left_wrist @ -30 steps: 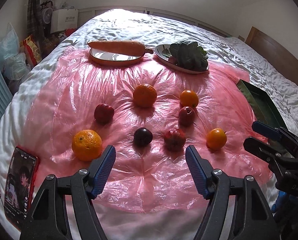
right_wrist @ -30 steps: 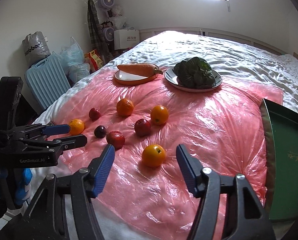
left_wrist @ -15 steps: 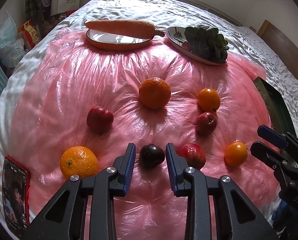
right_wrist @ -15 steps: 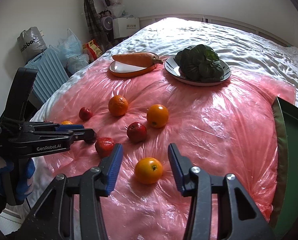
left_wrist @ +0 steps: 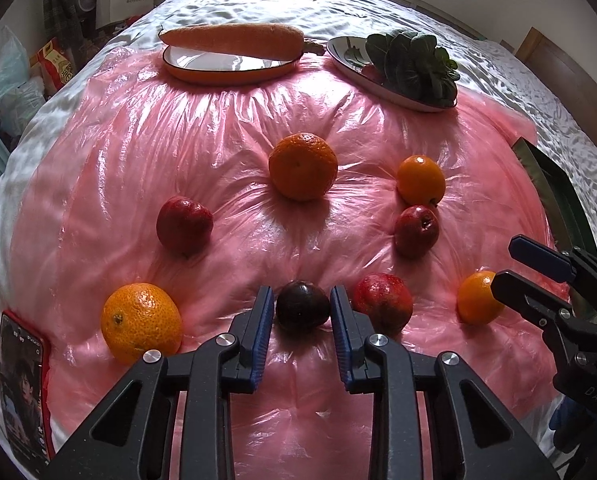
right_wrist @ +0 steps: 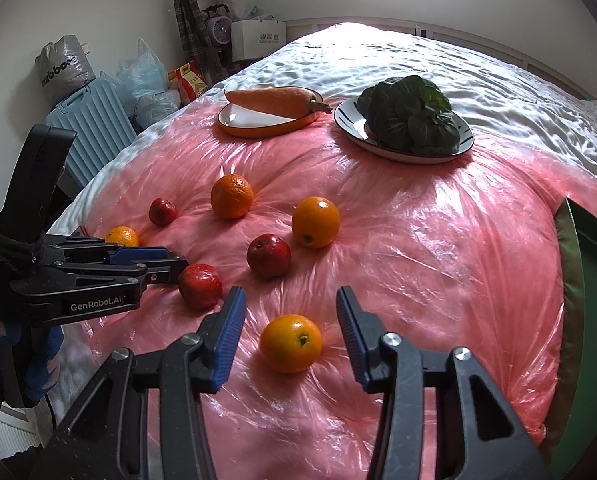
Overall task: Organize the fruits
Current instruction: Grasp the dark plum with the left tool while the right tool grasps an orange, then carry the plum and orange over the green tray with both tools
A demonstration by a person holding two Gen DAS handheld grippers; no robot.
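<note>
Two grippers work the pink sheet (left_wrist: pixel 218 128). At six o'clock the dark plum (left_wrist: pixel 302 307) sits clamped in the left gripper (left_wrist: pixel 301 312); the right gripper's (right_wrist: pixel 290 320) jaws have been closing and stand apart around an orange (right_wrist: pixel 290 343), not touching it.

A translucent pink plastic sheet (left_wrist: pixel 218 128) covers a white, rippled bedspread (right_wrist: pixel 418 56). On it lie bright oranges (left_wrist: pixel 302 166), deep red apples (left_wrist: pixel 184 225) and one near-black dark plum (left_wrist: pixel 302 306). Far off, an orange carrot (left_wrist: pixel 234 40) rests on an orange-rimmed white plate (left_wrist: pixel 218 74), beside dark green leafy greens (right_wrist: pixel 410 114) on a white plate with a dark rim (right_wrist: pixel 350 128). At the right is a dark green tray (right_wrist: pixel 590 320). Both claws, the left claw (left_wrist: pixel 303 332) and the right claw (right_wrist: pixel 290 332), are black with blue pads.
</note>
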